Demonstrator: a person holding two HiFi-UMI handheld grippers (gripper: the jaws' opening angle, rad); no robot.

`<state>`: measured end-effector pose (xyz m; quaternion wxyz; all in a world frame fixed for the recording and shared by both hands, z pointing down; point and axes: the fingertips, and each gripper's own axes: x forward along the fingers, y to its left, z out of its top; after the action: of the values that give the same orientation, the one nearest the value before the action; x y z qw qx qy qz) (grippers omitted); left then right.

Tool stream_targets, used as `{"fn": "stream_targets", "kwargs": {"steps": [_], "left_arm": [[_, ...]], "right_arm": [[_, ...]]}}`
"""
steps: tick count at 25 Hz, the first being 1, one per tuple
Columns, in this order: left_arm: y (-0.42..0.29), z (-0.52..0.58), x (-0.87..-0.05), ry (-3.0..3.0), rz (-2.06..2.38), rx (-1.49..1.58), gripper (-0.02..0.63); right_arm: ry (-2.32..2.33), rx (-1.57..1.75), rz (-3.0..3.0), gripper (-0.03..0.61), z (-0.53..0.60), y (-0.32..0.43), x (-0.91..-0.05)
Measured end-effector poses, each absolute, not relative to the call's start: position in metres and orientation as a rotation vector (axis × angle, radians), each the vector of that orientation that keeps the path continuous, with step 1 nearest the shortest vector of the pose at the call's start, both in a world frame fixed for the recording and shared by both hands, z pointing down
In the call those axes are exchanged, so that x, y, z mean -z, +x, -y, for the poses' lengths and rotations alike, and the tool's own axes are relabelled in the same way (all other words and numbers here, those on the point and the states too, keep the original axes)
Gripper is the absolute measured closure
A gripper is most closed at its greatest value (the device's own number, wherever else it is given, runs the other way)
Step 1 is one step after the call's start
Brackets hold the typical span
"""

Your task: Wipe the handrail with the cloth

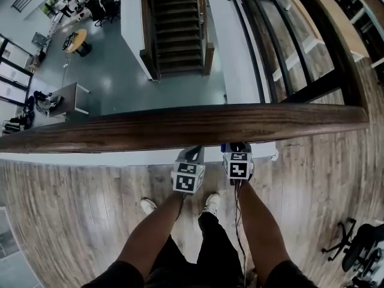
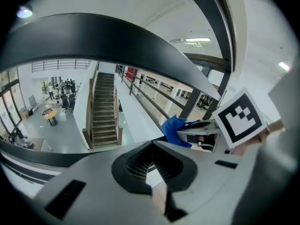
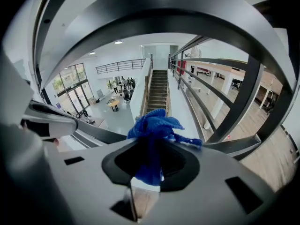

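A brown wooden handrail (image 1: 180, 126) crosses the head view from left to right. Both grippers sit side by side just below its near edge, their tips hidden under the rail. My left gripper (image 1: 191, 156) is shut with nothing in it; its jaws (image 2: 154, 172) meet in the left gripper view. My right gripper (image 1: 237, 149) is shut on a blue cloth (image 3: 152, 137), which bunches out past the jaws. The cloth (image 2: 176, 128) also shows in the left gripper view beside the right gripper's marker cube (image 2: 239, 118). The rail passes overhead as a dark band (image 3: 154, 18).
Beyond the rail is a drop to a lower hall with a staircase (image 1: 177, 26) and tables (image 1: 75, 41). Dark balustrade posts (image 1: 324, 86) run off to the right. An office chair (image 1: 360, 248) stands on the wooden floor at the right. The person's feet (image 1: 210, 204) are below the grippers.
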<state>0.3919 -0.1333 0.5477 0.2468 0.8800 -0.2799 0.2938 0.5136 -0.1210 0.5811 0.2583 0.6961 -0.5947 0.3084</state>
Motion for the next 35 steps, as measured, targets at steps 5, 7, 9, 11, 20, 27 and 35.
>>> {"fn": "stream_targets", "kwargs": {"steps": [5, 7, 9, 11, 20, 27, 35], "left_arm": [[0.459, 0.112, -0.546, 2.424, 0.712, -0.820, 0.609], [0.486, 0.101, -0.546, 2.436, 0.687, -0.827, 0.609], [0.517, 0.091, -0.545, 2.451, 0.655, -0.830, 0.609], [0.549, 0.083, -0.543, 2.465, 0.621, -0.826, 0.609], [0.615, 0.045, -0.541, 2.484, 0.521, -0.855, 0.609], [0.596, 0.046, -0.538, 2.479, 0.540, -0.876, 0.609], [0.491, 0.072, -0.534, 2.517, 0.583, -0.708, 0.609]], "right_arm": [[1.906, -0.849, 1.575, 0.485, 0.095, 0.584, -0.582], [1.911, -0.849, 1.569, 0.485, 0.085, 0.609, -0.582], [1.917, -0.851, 1.562, 0.485, 0.077, 0.634, -0.580], [1.929, -0.854, 1.553, 0.485, 0.070, 0.659, -0.579], [1.968, -0.852, 1.464, 0.485, 0.037, 0.758, -0.578], [2.018, -0.867, 1.379, 0.485, 0.021, 0.796, -0.582], [2.204, -0.727, 1.683, 0.485, 0.039, 0.685, -0.538]]}}
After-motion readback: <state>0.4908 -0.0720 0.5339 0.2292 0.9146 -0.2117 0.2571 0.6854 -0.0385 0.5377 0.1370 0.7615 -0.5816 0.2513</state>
